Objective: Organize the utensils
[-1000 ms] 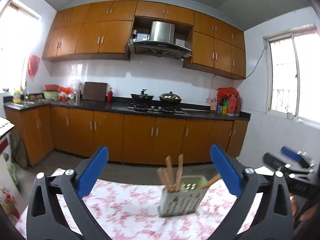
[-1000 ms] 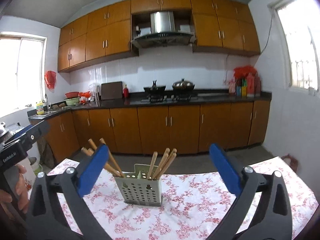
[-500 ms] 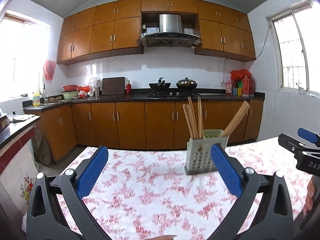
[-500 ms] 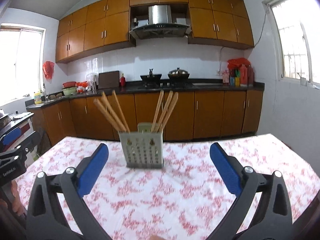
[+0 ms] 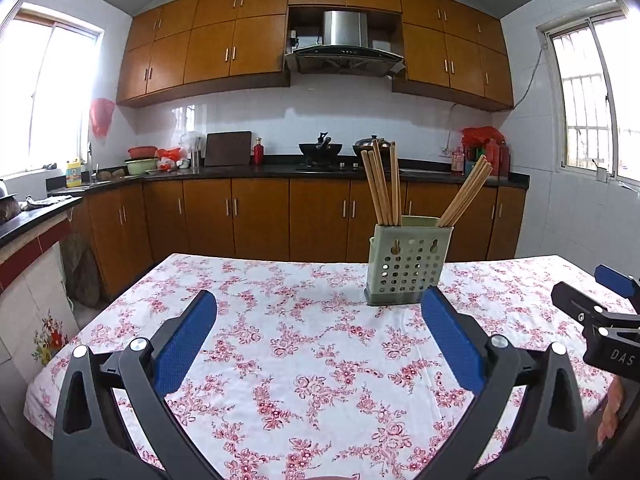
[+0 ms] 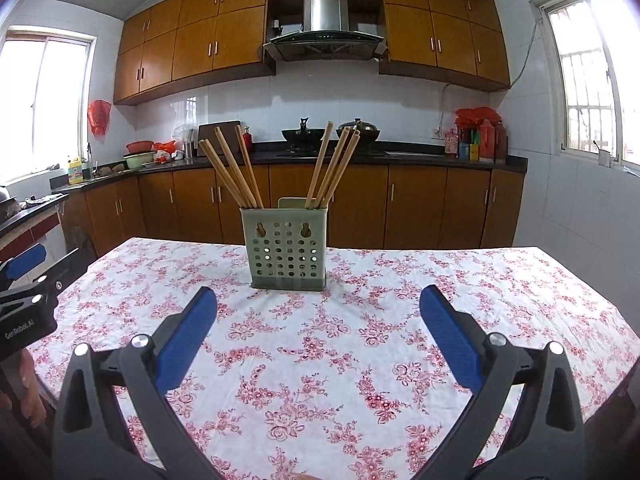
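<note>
both views are now looking level at the chopstick holder, which is standing upright on the flowered counter; a second ago they were aimed higher, at the cabinets. the holder is sitting further from the cameras than half a second ago. chopsticks are leaning in two bunches, one at each end of the holder. no loose utensils are showing around the holder. left tongs are spread wide, carrying nothing; right tongs likewise spread and carrying nothing. judgement: this is fitting either a finished sort or one about to be redone.
</note>
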